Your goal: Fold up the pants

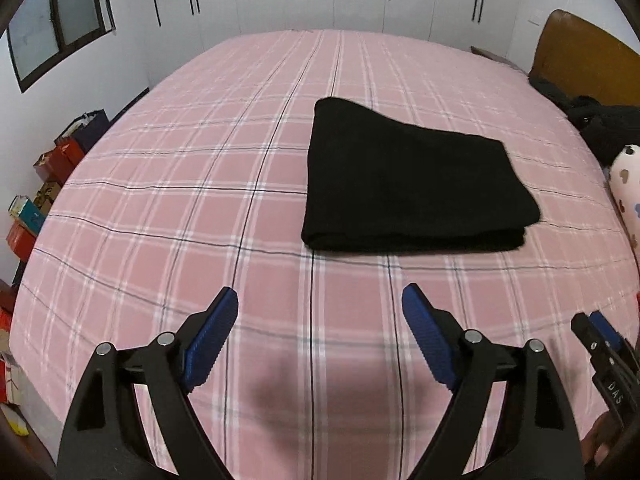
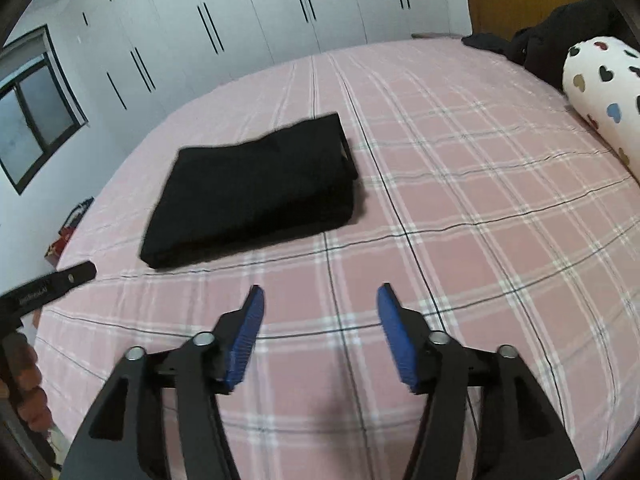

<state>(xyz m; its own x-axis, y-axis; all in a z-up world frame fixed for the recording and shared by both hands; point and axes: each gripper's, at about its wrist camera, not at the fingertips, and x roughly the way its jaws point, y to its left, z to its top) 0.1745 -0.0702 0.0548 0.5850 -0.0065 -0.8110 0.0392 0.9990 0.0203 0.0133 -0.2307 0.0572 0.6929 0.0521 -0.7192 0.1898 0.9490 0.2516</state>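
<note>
From the left wrist view, the pants (image 1: 412,184) lie as a compact black stack of layers on the pink plaid bed (image 1: 160,200), ahead of and slightly right of the left gripper (image 1: 320,312), whose jaws stand wide and empty, well apart from the cloth; folding looks finished. From the right wrist view, the right gripper (image 2: 320,308) is likewise spread with nothing between its pads, the pants (image 2: 256,188) ahead and left of it, untouched. The next move, I judge, calls only for drawing clear, or squaring an edge if needed.
</note>
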